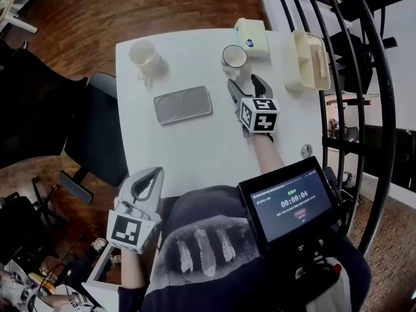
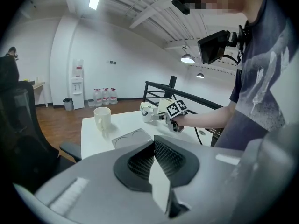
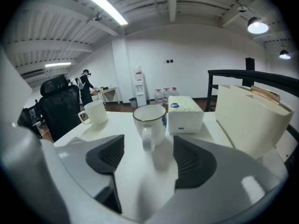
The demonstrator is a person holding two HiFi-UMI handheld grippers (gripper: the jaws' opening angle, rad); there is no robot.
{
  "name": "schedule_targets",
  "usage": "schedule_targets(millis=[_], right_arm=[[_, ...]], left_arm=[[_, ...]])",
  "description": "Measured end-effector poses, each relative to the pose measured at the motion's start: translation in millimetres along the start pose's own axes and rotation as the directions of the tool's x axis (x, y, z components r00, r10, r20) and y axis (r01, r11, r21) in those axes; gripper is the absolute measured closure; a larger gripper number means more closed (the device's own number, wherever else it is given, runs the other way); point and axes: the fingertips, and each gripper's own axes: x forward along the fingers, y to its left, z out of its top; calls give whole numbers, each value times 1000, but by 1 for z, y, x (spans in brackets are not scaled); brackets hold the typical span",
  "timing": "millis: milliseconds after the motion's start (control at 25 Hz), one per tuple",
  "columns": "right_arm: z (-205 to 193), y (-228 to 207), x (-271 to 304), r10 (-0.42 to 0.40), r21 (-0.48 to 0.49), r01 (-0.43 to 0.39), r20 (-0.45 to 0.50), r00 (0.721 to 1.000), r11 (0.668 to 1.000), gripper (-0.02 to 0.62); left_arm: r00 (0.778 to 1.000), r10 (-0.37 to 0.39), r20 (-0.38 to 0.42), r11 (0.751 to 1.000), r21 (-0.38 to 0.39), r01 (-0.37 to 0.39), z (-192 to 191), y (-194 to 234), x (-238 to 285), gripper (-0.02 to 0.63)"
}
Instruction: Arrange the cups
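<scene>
Cups, two of them, stand upright at the far side of the white counter (image 1: 195,149). A black railing (image 1: 354,77) curves past the counter's right side. A cream basket (image 1: 311,60) sits at the far right corner. A grey tray (image 1: 182,104) lies flat, long side running left to right, between the cups and nearer the person. A pale box (image 1: 252,36) sits just behind the rimmed cup (image 1: 234,57). The cream cup (image 1: 143,54) is far left, its handle pointing back at the person. The rimmed cup's handle points at the right tool (image 1: 246,81), which is wide open just in front of it, not touching. The left tool (image 1: 155,171) is squeezed together and empty, off the near edge.
</scene>
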Motion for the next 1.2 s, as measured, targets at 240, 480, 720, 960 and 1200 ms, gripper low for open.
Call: schedule_targets(millis=[240,480,720,960,1200], right_arm=[[-18,10,49,-49,-17,48,-26,998,999,273],[-11,-4,43,-90,-33,90,6,996,995,273],[-10,-10,39,-112,-39,112,9,994,993,361],[-8,-7,38,-109,-71,110,13,994,991,471],[-6,-9,36,-106,-74,107,20,994,992,522]], left_arm=[[1000,4,-30,999,-35,-5,-16,33,6,591],[999,6,-40,999,-43,-8,-17,30,3,591],[999,-5,-51,999,-39,3,-17,29,3,591],[995,13,-96,1000,-26,-15,-18,30,-2,591],[996,17,-89,999,-49,-21,-21,29,-7,591]])
